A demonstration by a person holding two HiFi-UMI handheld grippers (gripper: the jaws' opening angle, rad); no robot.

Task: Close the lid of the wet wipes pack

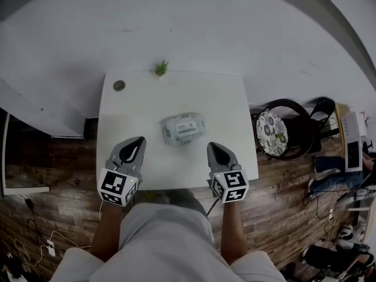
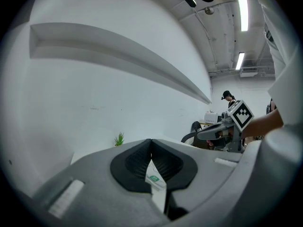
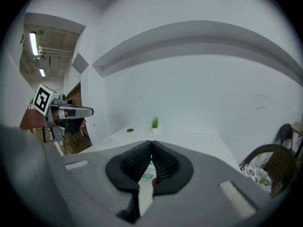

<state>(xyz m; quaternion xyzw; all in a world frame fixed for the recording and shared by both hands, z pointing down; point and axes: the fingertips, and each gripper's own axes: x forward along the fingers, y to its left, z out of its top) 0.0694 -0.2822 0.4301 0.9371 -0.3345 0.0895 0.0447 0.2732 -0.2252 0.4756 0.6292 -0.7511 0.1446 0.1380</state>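
White table bearing wipes pack abuts wall.

The pack is a soft, pale grey-white pouch with crinkled ends; it lies flat on the white table, near the middle, its long side turned slightly off the table's edges; a rectangular lid with green print sits on top and looks flat down, though small; each gripper view shows only a white sliver with a green mark.
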